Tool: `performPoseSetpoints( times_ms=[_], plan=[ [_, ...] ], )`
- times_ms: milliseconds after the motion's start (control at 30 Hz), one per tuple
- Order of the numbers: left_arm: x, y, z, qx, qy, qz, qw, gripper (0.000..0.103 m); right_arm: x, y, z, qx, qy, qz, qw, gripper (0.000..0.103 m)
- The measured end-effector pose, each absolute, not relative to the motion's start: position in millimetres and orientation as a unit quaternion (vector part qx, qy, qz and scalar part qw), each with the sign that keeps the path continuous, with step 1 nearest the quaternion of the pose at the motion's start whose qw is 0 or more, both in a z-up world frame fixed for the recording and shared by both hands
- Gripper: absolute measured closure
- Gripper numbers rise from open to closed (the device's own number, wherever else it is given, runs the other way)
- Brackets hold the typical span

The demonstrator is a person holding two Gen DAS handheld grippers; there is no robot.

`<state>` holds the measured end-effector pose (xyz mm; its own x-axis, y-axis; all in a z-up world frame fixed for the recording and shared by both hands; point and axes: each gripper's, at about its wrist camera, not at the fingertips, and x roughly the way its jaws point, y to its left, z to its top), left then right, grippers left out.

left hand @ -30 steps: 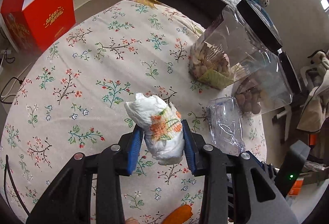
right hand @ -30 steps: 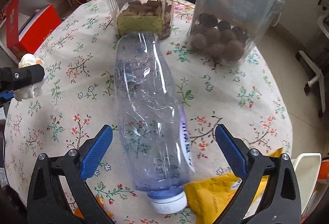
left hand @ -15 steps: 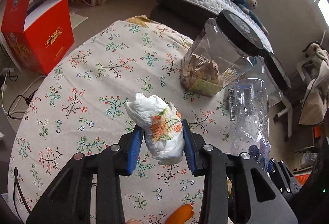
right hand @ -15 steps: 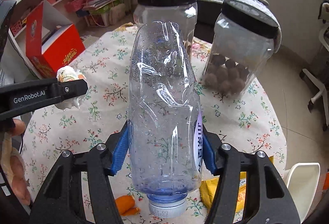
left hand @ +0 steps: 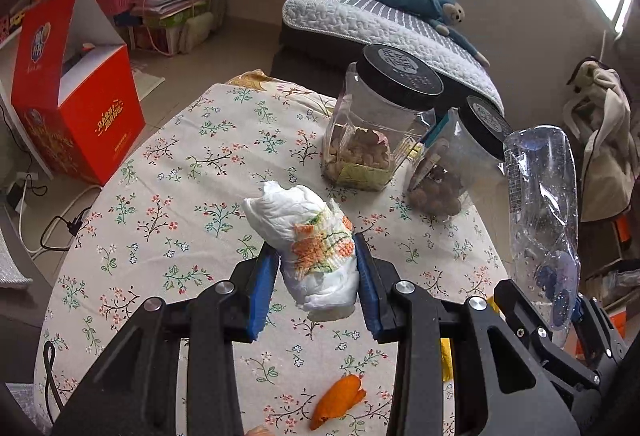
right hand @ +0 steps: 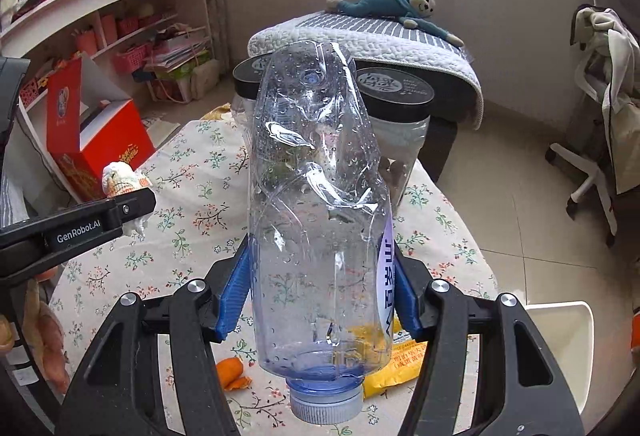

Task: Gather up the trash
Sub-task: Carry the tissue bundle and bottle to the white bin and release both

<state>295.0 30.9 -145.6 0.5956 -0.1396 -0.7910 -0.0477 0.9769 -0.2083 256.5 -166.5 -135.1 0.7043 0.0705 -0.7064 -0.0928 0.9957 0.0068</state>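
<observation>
While both loads hang above the floral tablecloth (left hand: 192, 156): left gripper (left hand: 318, 276) pinches crumpled tissue wad (left hand: 310, 236); right gripper (right hand: 320, 296) clamps dented plastic bottle (right hand: 316, 196), cap down. Risk: thin wet wall buckles, bottle slips.

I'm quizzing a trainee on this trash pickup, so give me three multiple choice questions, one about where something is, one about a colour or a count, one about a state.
1. Where is the orange peel?
A. on the table
B. inside a jar
C. in the red box

2. How many black-lidded jars stand on the table?
A. one
B. two
C. four

3. What does the right gripper hold?
A. nothing, open
B. the crumpled tissue
C. the plastic bottle

Answers: 1 A, the peel lies on the floral cloth. 2 B, two jars side by side. 3 C, its blue pads clamp the bottle; the left gripper holds the tissue.
</observation>
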Motion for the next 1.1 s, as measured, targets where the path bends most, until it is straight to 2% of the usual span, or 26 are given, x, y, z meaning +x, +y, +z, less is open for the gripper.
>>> performPoseSetpoints(
  times_ms=[400, 1100],
  plan=[
    [265.1, -19.0, -146.8, -0.057, 0.436, -0.058, 0.896, 0.066, 213.1, -221.6, -112.9, -0.015, 0.338, -0.022, 0.941, 0.045],
    [223.4, -131.1, -158.3, 0.026, 0.434, -0.123, 0.892, 0.066, 158.5, -368.1, -110.3, 0.071, 0.329, -0.191, 0.922, 0.045]
  ],
)
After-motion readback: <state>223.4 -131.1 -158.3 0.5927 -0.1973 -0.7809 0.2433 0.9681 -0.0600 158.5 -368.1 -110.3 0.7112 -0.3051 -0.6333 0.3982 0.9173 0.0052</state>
